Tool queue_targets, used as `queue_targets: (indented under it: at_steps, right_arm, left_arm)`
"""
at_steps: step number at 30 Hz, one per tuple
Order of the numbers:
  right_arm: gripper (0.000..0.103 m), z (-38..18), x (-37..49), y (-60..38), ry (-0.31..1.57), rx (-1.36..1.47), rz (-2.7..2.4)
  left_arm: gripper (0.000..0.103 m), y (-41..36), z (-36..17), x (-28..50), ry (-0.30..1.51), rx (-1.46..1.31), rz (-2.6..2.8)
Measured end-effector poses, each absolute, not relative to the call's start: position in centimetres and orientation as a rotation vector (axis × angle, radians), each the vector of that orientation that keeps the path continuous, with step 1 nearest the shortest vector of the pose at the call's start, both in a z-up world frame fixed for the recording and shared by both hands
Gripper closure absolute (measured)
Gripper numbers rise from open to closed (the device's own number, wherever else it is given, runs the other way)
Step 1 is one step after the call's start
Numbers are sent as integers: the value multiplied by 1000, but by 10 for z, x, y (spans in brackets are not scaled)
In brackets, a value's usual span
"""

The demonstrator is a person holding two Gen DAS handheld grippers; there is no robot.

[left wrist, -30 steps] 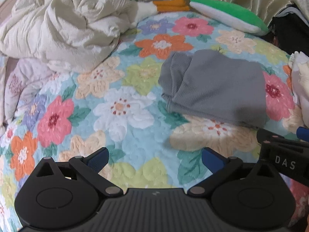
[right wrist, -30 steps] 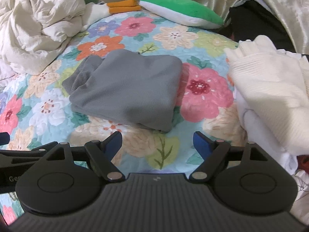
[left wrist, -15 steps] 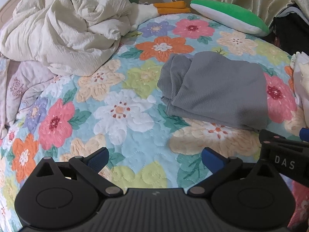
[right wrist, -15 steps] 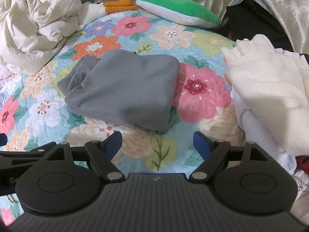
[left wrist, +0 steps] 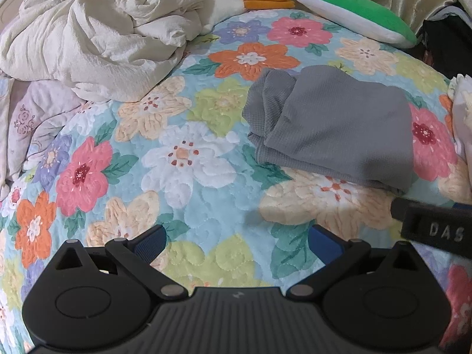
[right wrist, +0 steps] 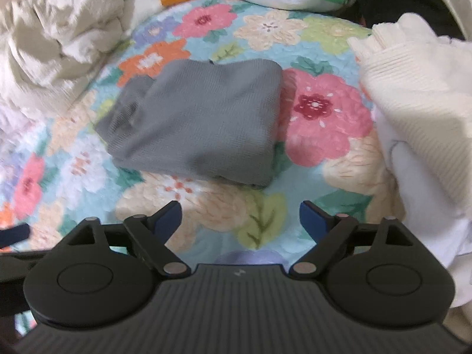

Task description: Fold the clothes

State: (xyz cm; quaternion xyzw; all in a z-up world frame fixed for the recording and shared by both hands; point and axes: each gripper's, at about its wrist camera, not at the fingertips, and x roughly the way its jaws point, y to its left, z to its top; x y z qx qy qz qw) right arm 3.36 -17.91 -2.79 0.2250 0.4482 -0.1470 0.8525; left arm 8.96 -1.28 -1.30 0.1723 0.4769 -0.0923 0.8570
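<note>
Both claws have drawn back a little from the grey garment over the last second, and the right wrist view has blurred as that hand swings, bringing the cream knit closer on its right.

Nearest, the left claw (left wrist: 237,240) hangs open over the floral quilt (left wrist: 188,159), holding nothing. The right claw (right wrist: 240,216) is likewise spread wide and empty, just short of the grey garment's near edge; its black body shows at the right edge of the left wrist view.

Beyond them, the grey garment (right wrist: 197,121) lies on the quilt in a compact folded rectangle, its bunched end pointing left. It touches neither claw. To the right, apart from it, sits the cream knit (right wrist: 413,94) atop a heap of white cloth.

Farther back are a crumpled cream duvet (left wrist: 97,38), a green and white plush (left wrist: 354,14) and a pale curtain.

The grey piece looks finished, so the step in hand is probably the change-over to the next garment. That likely calls for the right claw to reach rightward, close on an edge of the cream knit and drag it onto bare quilt to spread it flat.
</note>
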Motion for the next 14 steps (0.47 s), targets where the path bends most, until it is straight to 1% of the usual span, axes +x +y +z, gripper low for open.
queue_targets:
  at_steps: [1, 5, 14]
  right_arm:
    - [0, -30, 33, -182, 933, 505, -295]
    - [0, -51, 45, -190, 986, 529, -350]
    - [0, -24, 50, -158, 867, 327, -396]
  left_arm:
    - [0, -13, -13, 89, 1002, 365, -194]
    - [0, -16, -12, 86, 1006, 370, -195]
    - [0, -14, -1, 77, 999, 363, -195]
